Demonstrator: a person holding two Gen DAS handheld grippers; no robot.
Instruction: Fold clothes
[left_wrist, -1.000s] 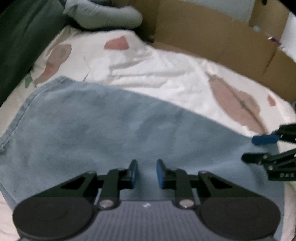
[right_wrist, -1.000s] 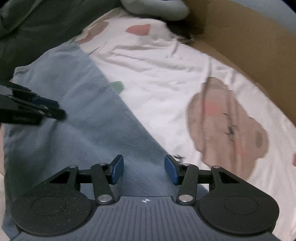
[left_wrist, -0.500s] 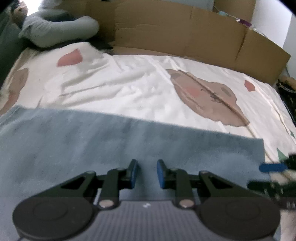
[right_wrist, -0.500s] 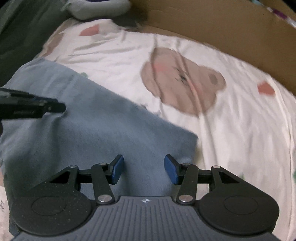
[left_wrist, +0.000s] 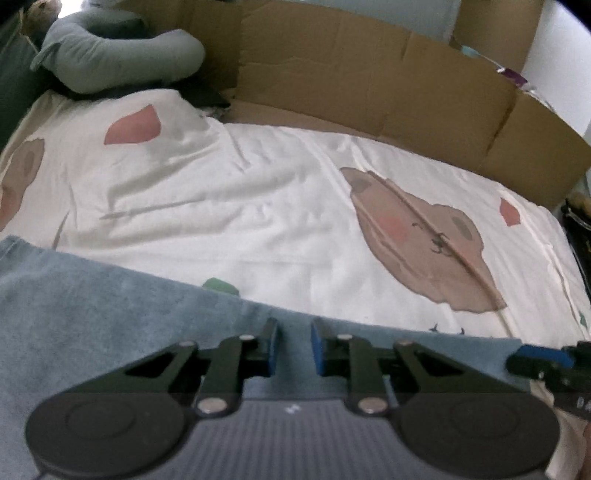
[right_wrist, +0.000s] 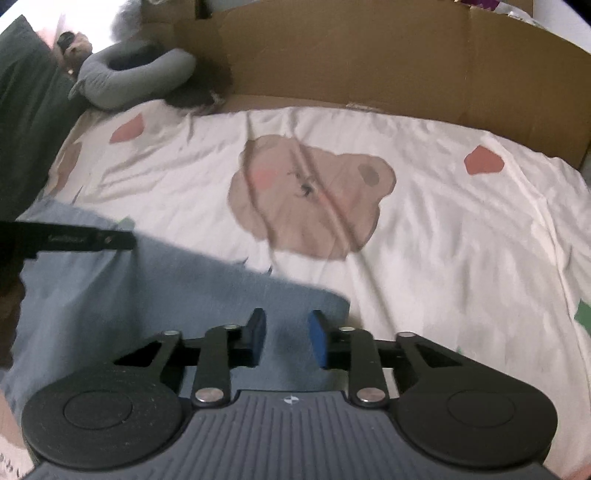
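A blue-grey garment (left_wrist: 110, 314) lies flat on a white bedsheet (left_wrist: 258, 192) printed with bears. My left gripper (left_wrist: 294, 345) hovers over the garment's far edge. Its jaws are closing, a narrow gap still shows between the pads, and the cloth lies under them. My right gripper (right_wrist: 287, 338) sits over the garment (right_wrist: 166, 288) just inside its far right corner. Its jaws are also closing, with cloth seen in the gap and neither pad pressing on it. Each gripper shows in the other's view: the right gripper (left_wrist: 535, 360) at the right, the left gripper (right_wrist: 110, 239) at the left.
A cardboard wall (left_wrist: 369, 85) runs along the far side of the bed. A grey curved pillow (left_wrist: 122, 55) lies at the far left corner. Dark green fabric (right_wrist: 26, 110) borders the left side. The bedsheet (right_wrist: 443, 240) stretches to the right of the garment.
Both grippers have travelled rightward over the garment to its far edge. The right gripper has rolled level and its jaws have narrowed markedly. The left jaws have narrowed slightly.
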